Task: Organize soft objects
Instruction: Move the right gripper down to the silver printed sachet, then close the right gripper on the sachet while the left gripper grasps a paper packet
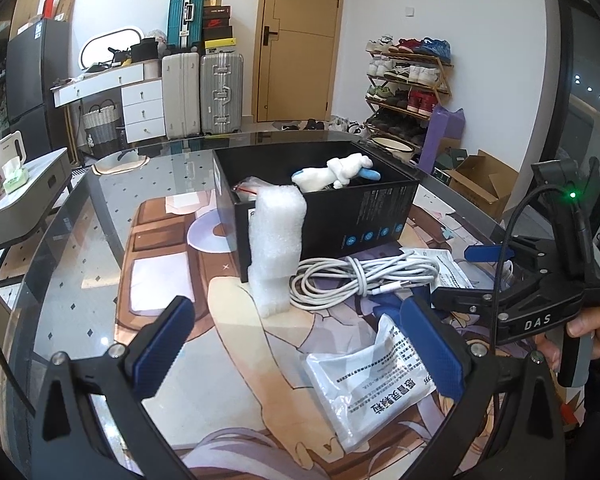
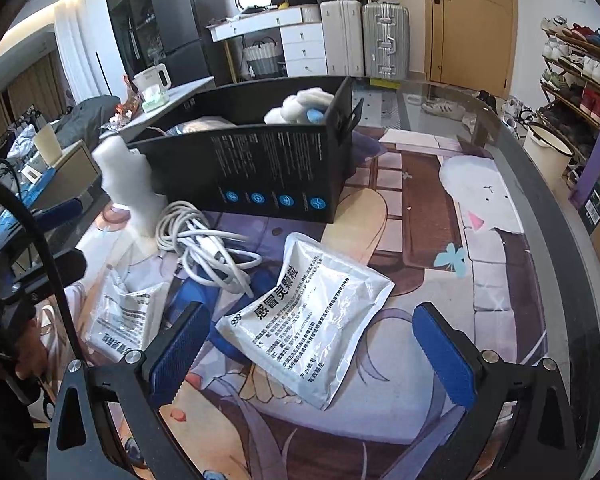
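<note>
A black box (image 1: 340, 216) (image 2: 260, 168) stands on the printed mat and holds a white and blue plush toy (image 1: 336, 172) (image 2: 300, 106). A white foam wrap (image 1: 276, 248) (image 2: 130, 184) hangs over its corner down to the mat. A coiled white cable (image 1: 360, 280) (image 2: 204, 248) lies beside it. A silver medicine pouch (image 1: 368, 380) (image 2: 304, 320) lies flat between my right gripper's fingers. A second pouch (image 2: 120, 320) (image 1: 444, 268) lies further left. My left gripper (image 1: 300, 352) is open and empty. My right gripper (image 2: 312, 356) (image 1: 488, 264) is open and empty above the pouch.
The mat covers a glass table (image 1: 60, 264) (image 2: 540, 184) with a rounded edge. Suitcases (image 1: 200, 92), a white dresser (image 1: 136, 100), a shoe rack (image 1: 408, 80) and cardboard boxes (image 1: 480, 180) stand around the room. A grey side table (image 1: 24, 200) holds a kettle and tissues.
</note>
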`<control>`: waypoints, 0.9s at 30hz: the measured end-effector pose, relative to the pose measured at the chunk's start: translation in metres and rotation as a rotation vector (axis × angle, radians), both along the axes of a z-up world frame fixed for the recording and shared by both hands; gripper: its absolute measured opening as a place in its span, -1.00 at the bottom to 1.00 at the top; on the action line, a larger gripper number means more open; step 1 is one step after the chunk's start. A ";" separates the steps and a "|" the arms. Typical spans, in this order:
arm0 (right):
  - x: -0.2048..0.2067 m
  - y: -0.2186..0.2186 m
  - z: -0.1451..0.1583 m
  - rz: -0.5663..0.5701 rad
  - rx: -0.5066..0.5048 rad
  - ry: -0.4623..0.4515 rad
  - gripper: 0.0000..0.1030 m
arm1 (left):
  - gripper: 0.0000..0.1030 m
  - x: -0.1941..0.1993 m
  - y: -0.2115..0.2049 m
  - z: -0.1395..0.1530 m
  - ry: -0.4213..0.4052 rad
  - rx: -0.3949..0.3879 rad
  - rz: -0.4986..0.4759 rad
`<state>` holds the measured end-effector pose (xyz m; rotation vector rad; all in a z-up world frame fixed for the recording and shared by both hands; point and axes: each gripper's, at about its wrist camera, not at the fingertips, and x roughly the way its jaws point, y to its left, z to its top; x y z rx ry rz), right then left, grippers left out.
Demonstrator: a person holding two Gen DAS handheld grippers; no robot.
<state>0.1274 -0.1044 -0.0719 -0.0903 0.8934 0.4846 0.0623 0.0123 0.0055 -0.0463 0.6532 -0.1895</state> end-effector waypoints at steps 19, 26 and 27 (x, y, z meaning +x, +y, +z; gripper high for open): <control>0.010 -0.013 -0.008 -0.013 -0.110 0.035 0.99 | 1.00 0.001 0.001 -0.003 0.008 -0.006 -0.004; 0.009 -0.032 0.001 0.010 -0.028 0.064 0.99 | 1.00 0.001 0.001 -0.003 0.008 -0.004 -0.005; 0.009 -0.032 0.003 0.005 -0.021 0.061 0.99 | 1.00 0.001 0.001 -0.004 0.008 -0.003 -0.005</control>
